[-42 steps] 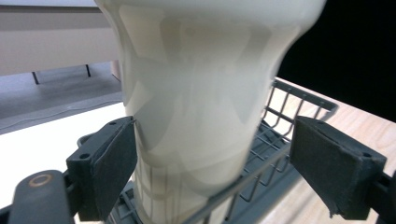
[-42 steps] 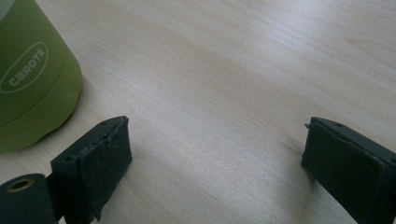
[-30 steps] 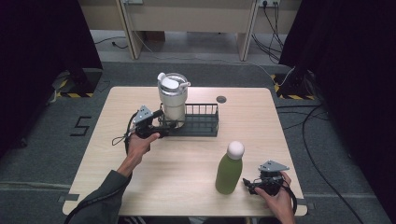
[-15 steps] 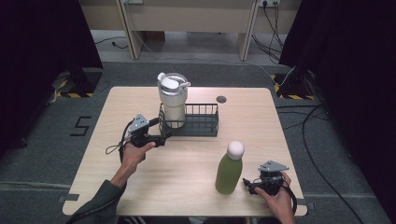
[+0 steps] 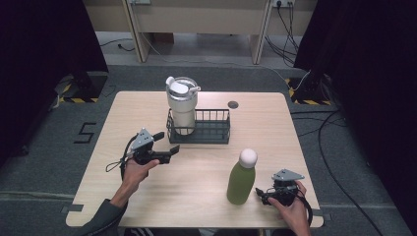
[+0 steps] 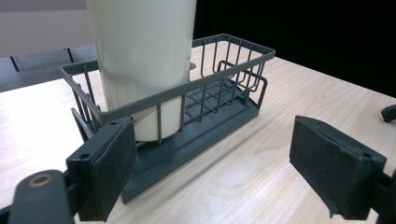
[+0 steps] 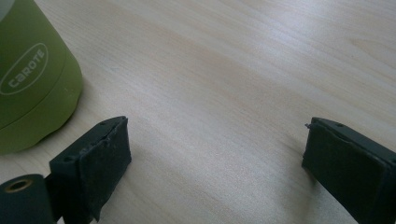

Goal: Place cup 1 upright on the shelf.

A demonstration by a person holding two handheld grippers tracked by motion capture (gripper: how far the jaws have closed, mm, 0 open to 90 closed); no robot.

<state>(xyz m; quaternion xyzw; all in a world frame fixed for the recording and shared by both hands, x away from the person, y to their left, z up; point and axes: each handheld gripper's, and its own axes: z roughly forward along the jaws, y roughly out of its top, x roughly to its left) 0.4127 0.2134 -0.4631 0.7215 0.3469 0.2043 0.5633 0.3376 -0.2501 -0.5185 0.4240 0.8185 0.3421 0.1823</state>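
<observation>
A white tumbler (image 5: 182, 105) with a lid stands upright in the left end of a dark wire basket (image 5: 211, 129) at the middle back of the table. My left gripper (image 5: 166, 142) is open just in front of the basket's left corner, with nothing between its pads. In the left gripper view the tumbler (image 6: 144, 60) and basket (image 6: 233, 51) lie close ahead of my open left gripper (image 6: 219, 163). A green bottle (image 5: 242, 178) with a white cap stands at the front right. My right gripper (image 5: 260, 195) rests open on the table beside its base; the bottle (image 7: 28, 79) is left of the right gripper (image 7: 215, 168).
The wooden table (image 5: 147, 196) has a small dark round insert (image 5: 233, 104) near its back edge. The basket's right part holds nothing. Cables run over the floor at the right, and dark curtains close in both sides.
My left gripper has drawn back from the tumbler and basket toward the near left, and its jaws now stand apart from them. The right gripper and the bottle have not moved.
</observation>
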